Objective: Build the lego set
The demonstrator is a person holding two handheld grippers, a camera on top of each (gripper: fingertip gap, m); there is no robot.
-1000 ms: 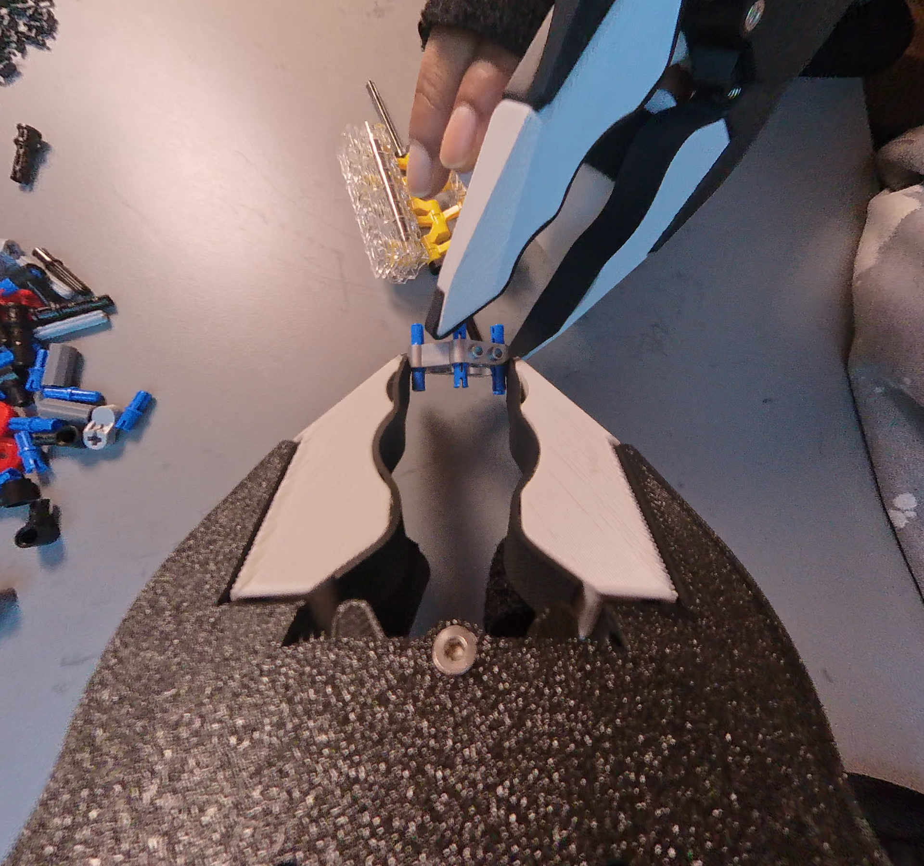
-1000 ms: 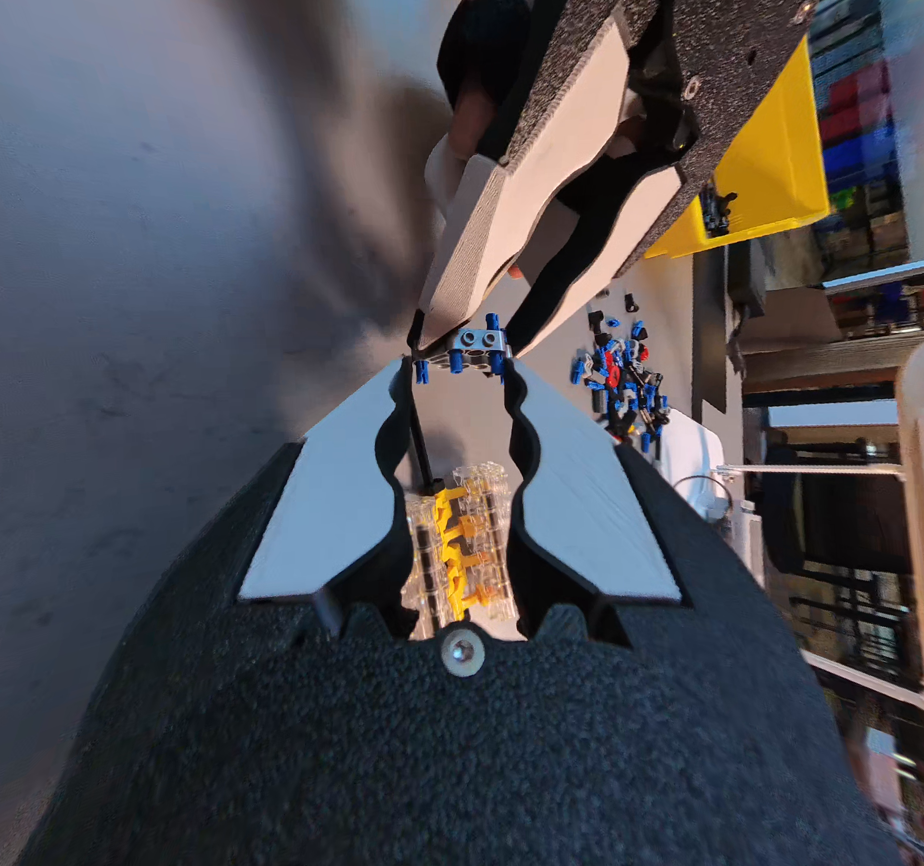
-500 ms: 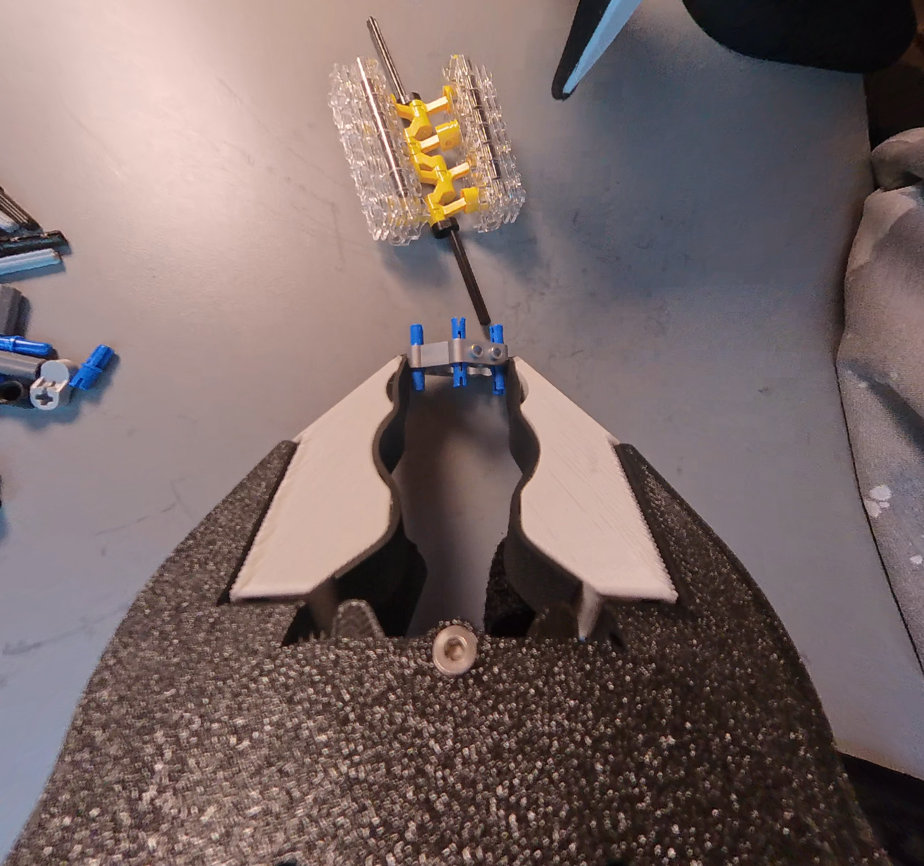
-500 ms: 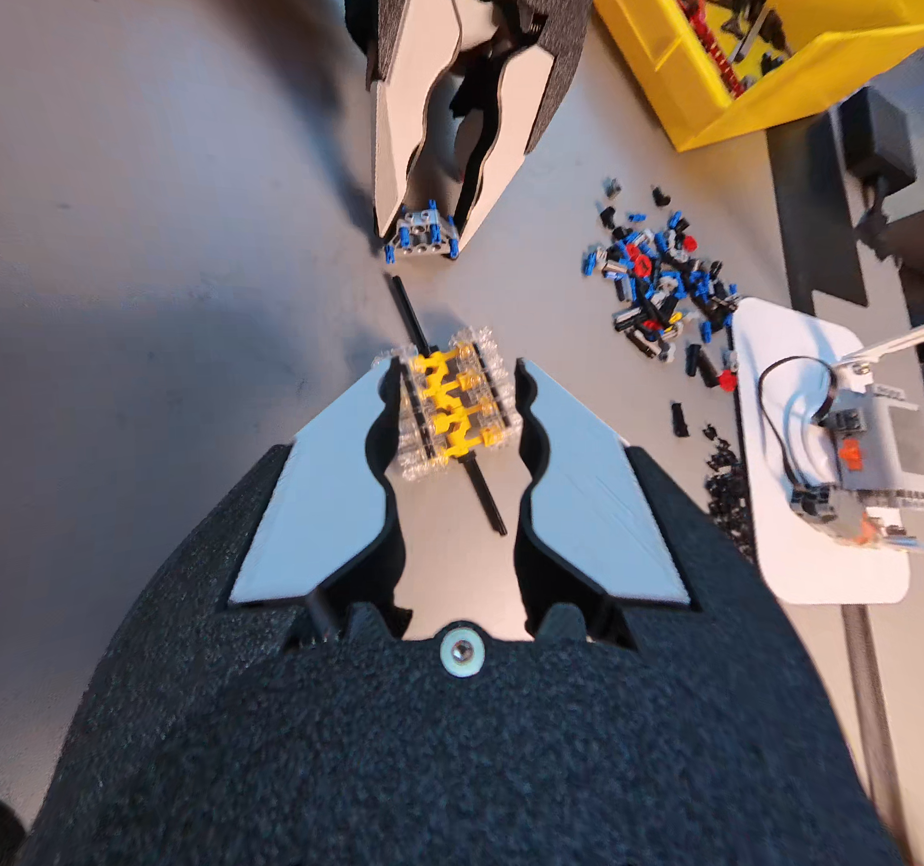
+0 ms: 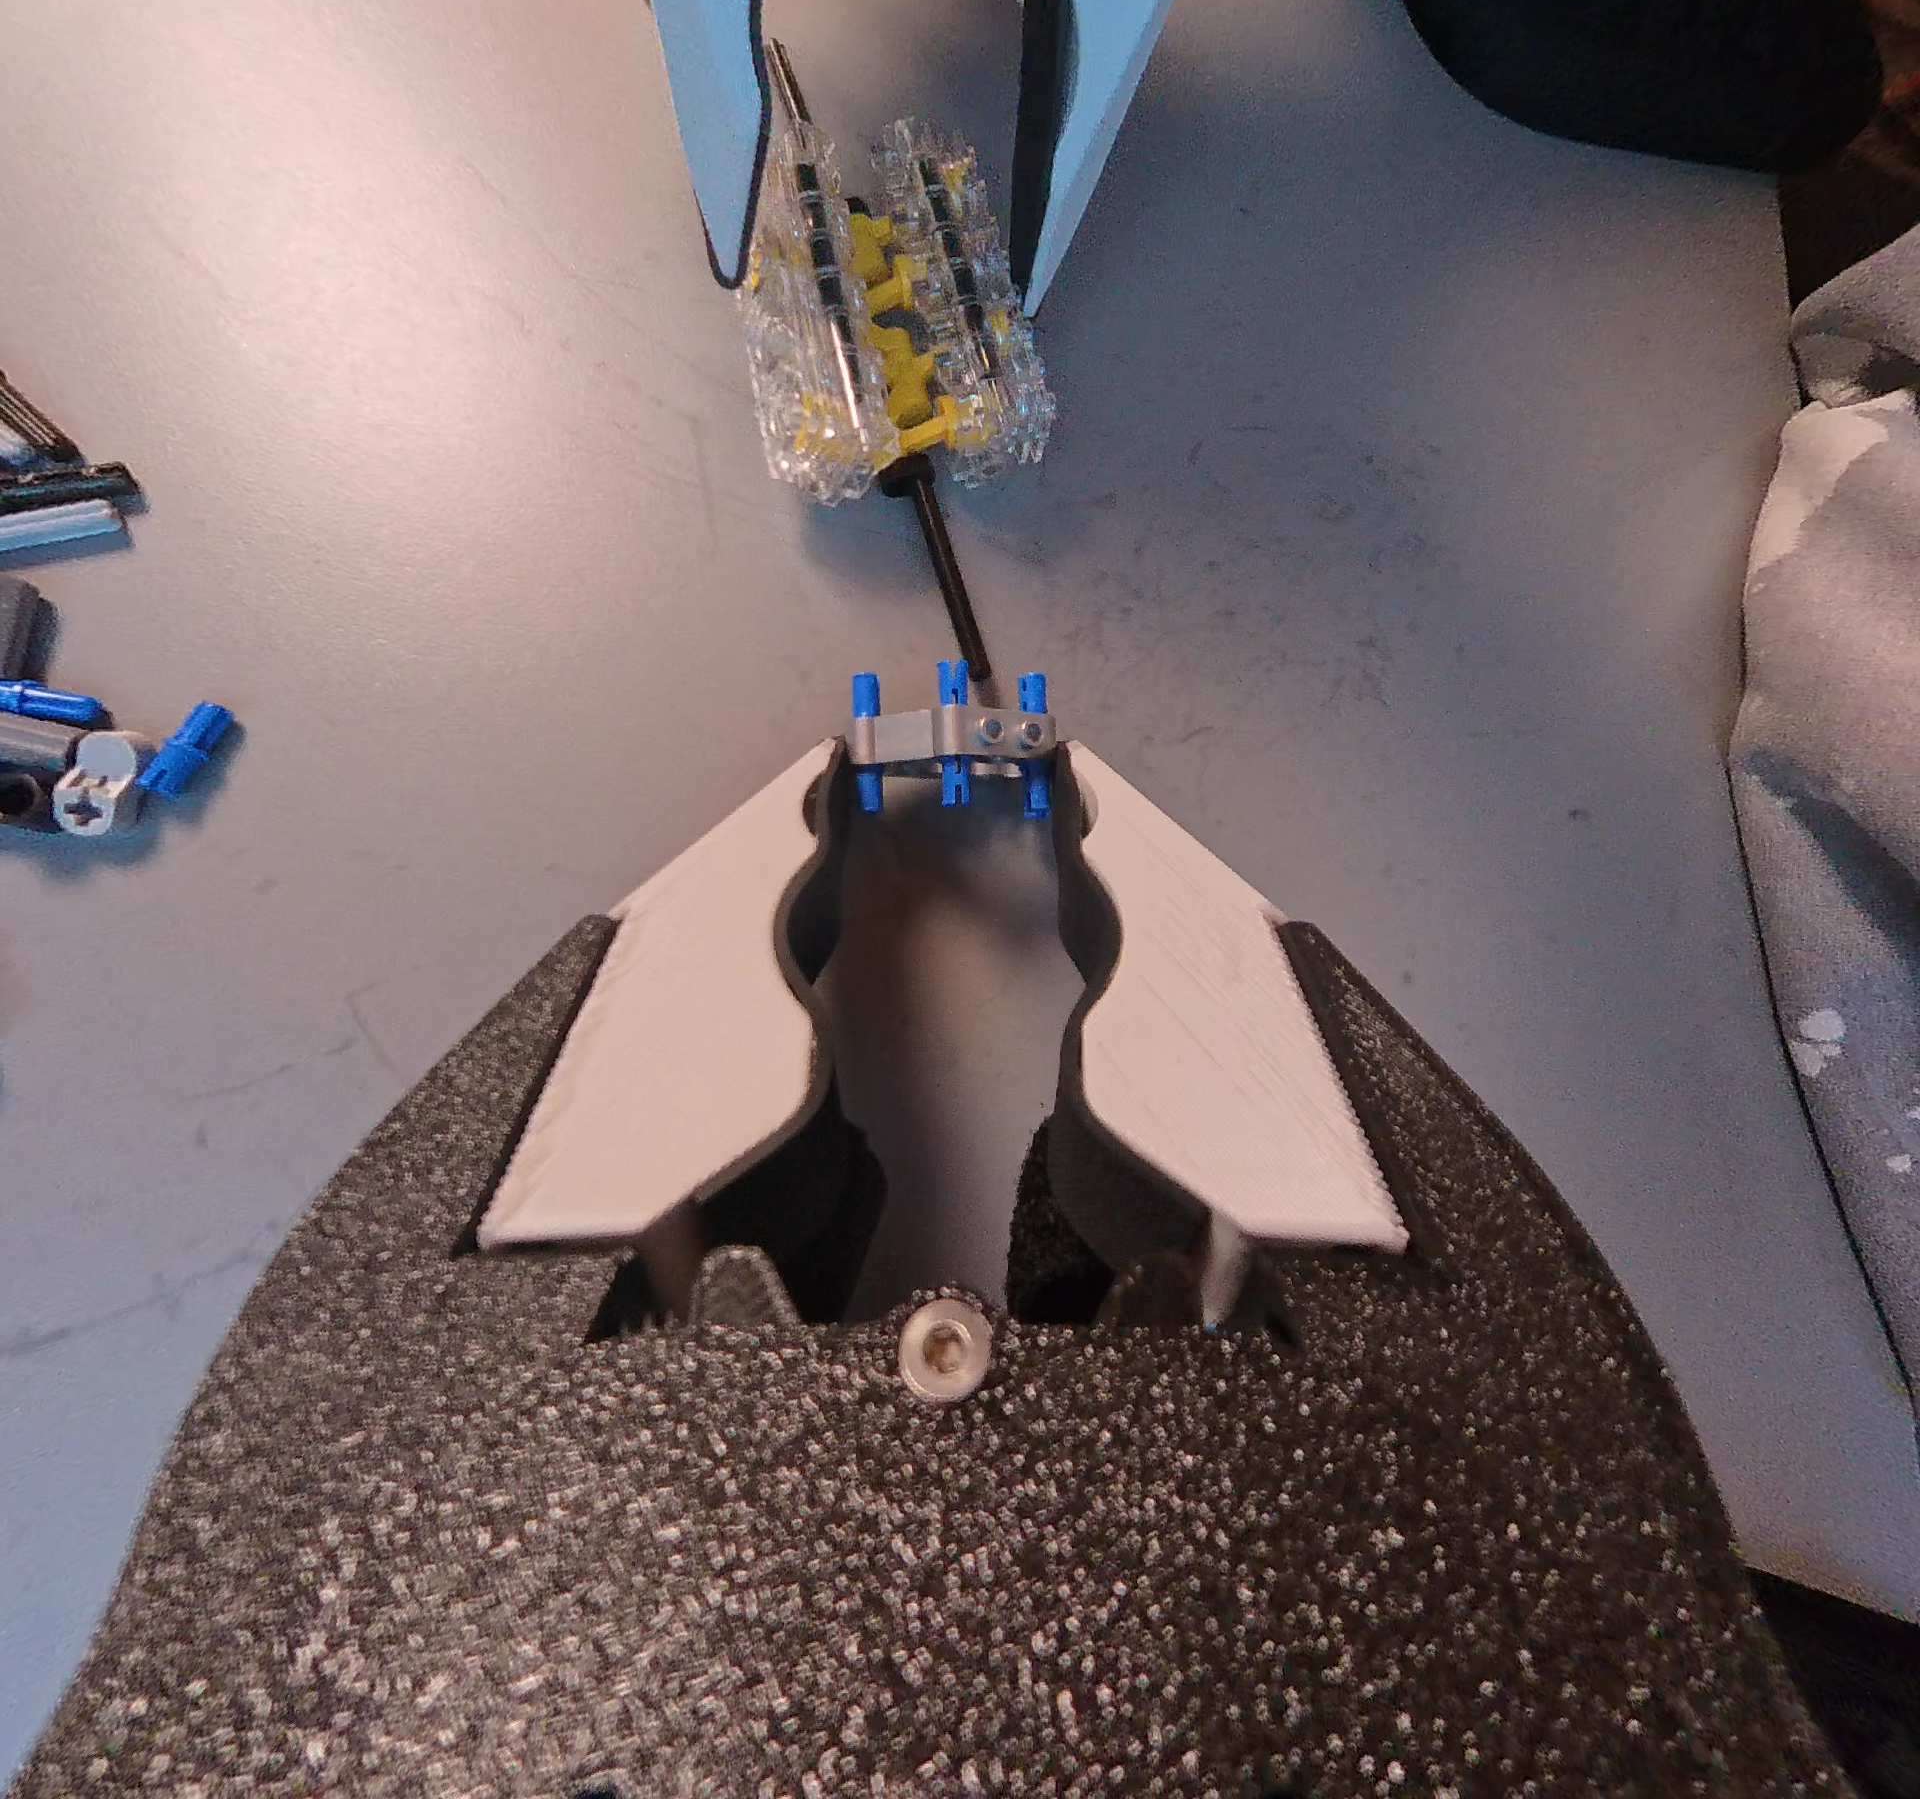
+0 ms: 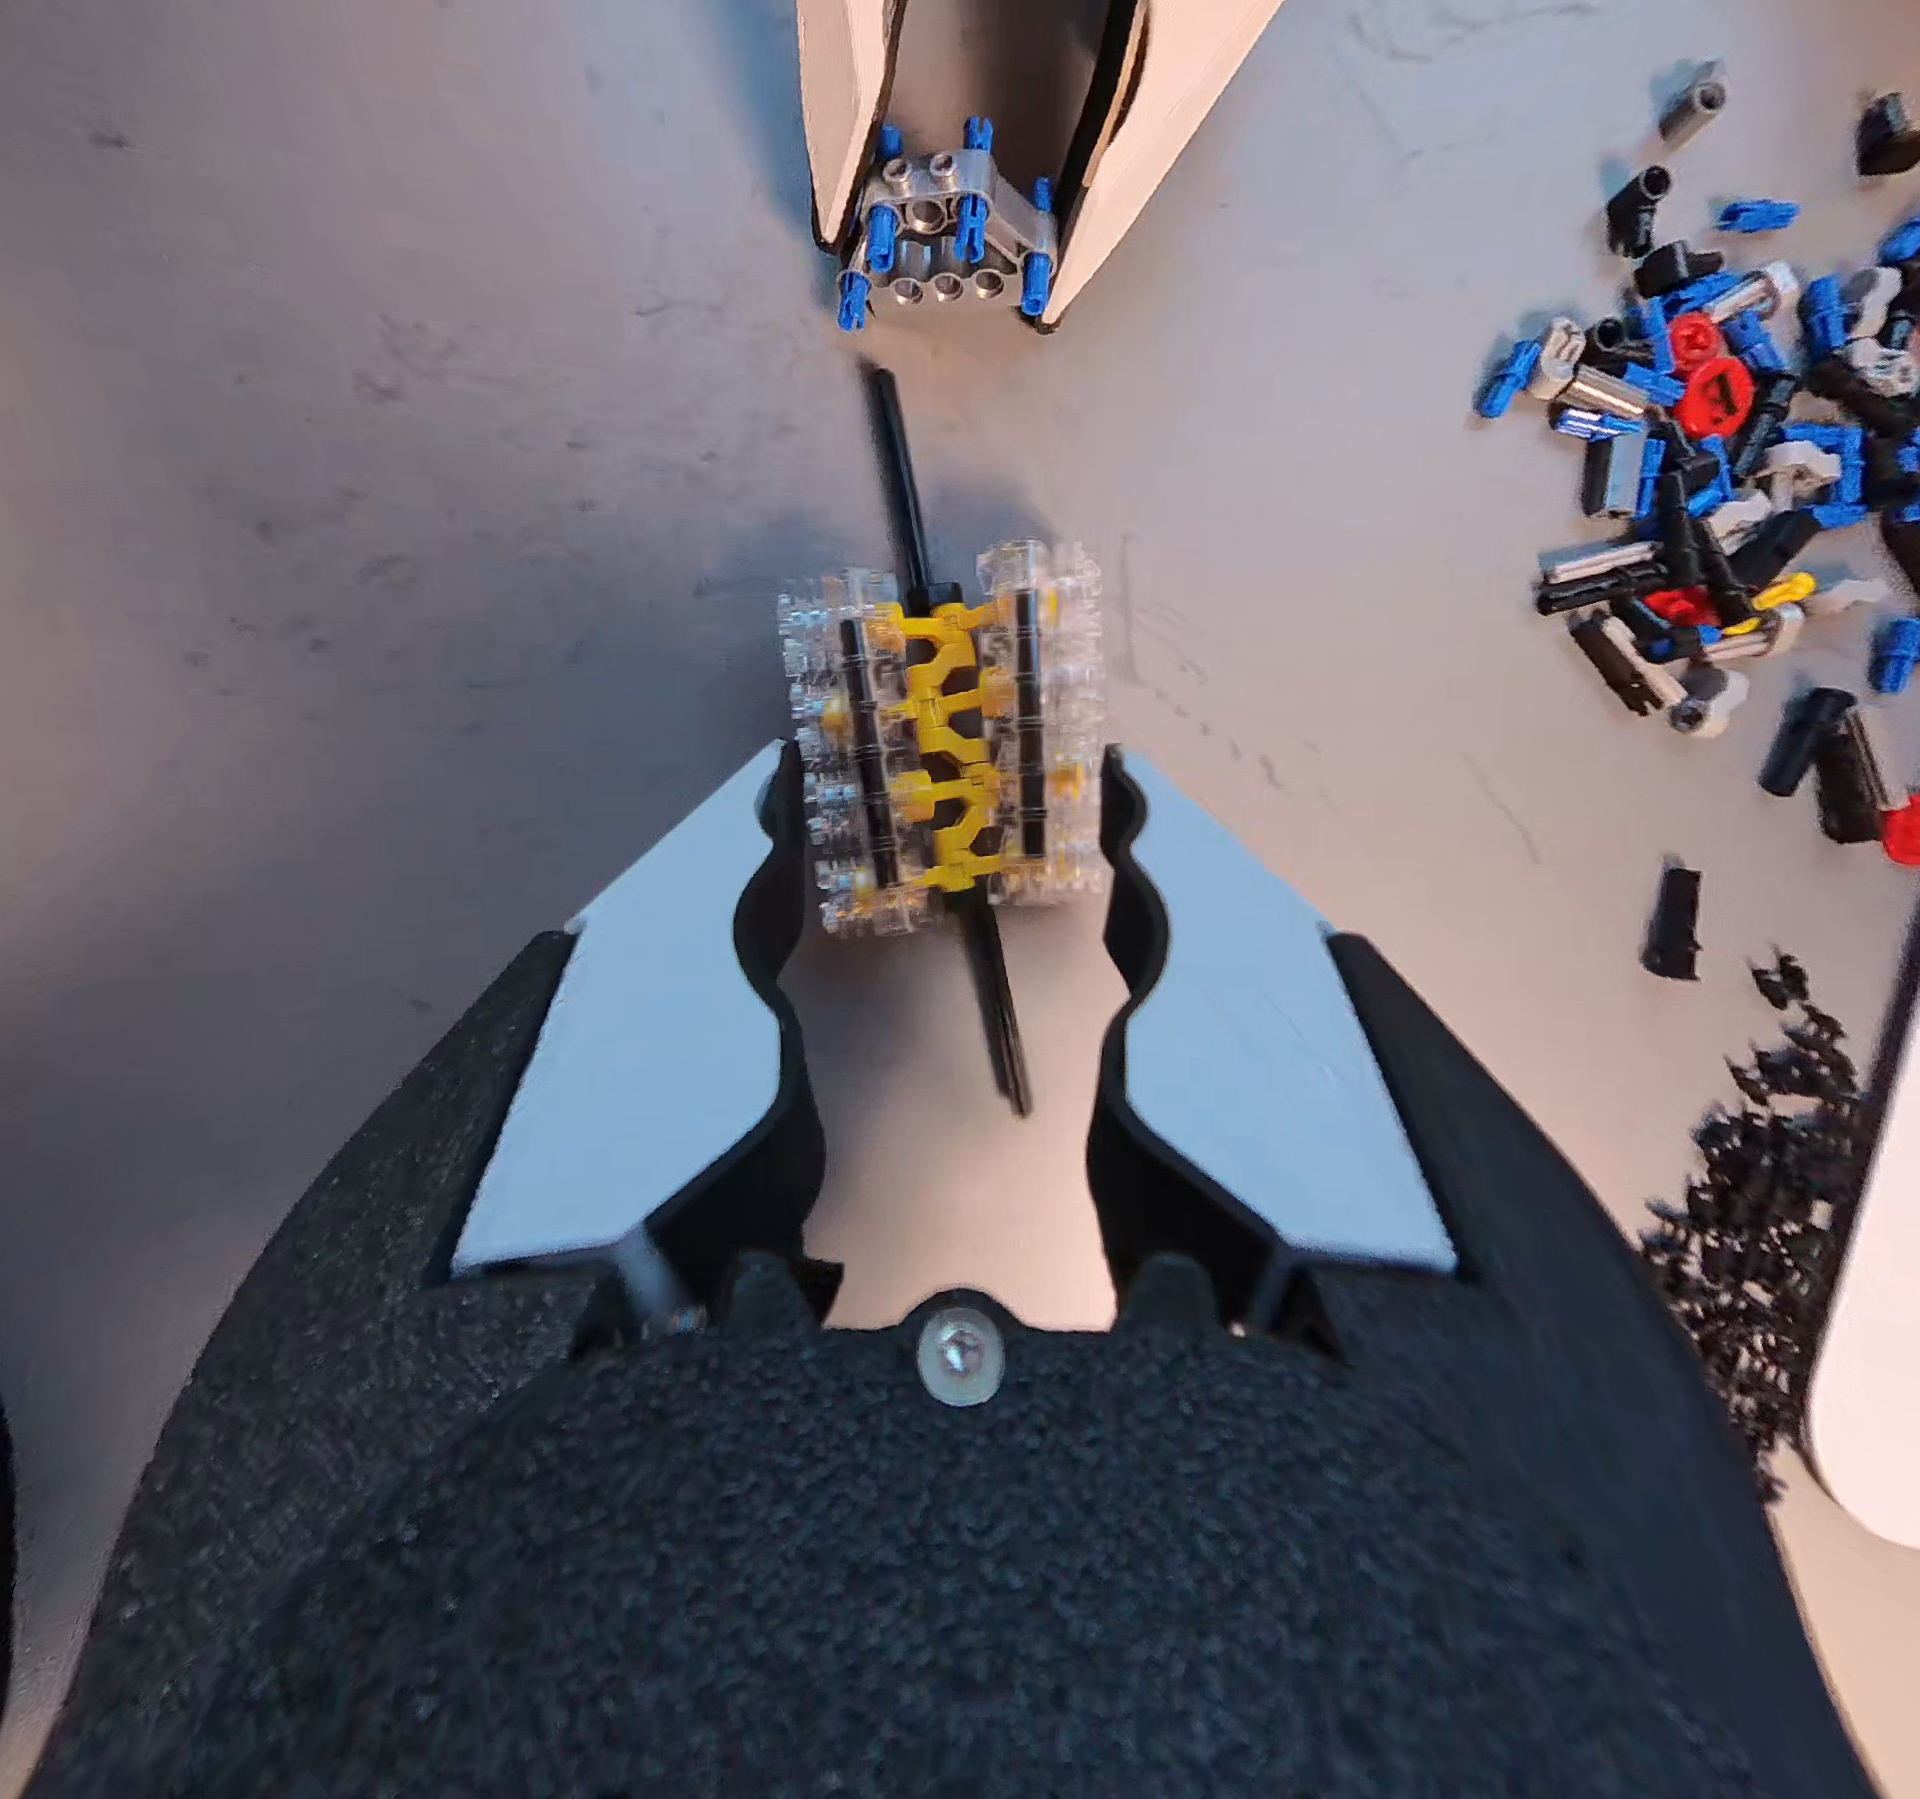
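The left gripper [image 5: 951, 762] is clenched on a grey beam with blue pins [image 5: 951, 733]. Just beyond it on the grey worktop [image 5: 364, 243] lies a clear-and-yellow assembly on a black axle [image 6: 940, 747], between the spread, released fingertips of the right gripper [image 6: 951, 773].

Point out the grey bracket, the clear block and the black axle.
grey bracket [image 6: 951, 237]: right wrist view, its holed face.
clear block [image 6: 940, 741]: right wrist view, yellow middle.
black axle [image 5: 956, 596]: left wrist view, bare shaft.
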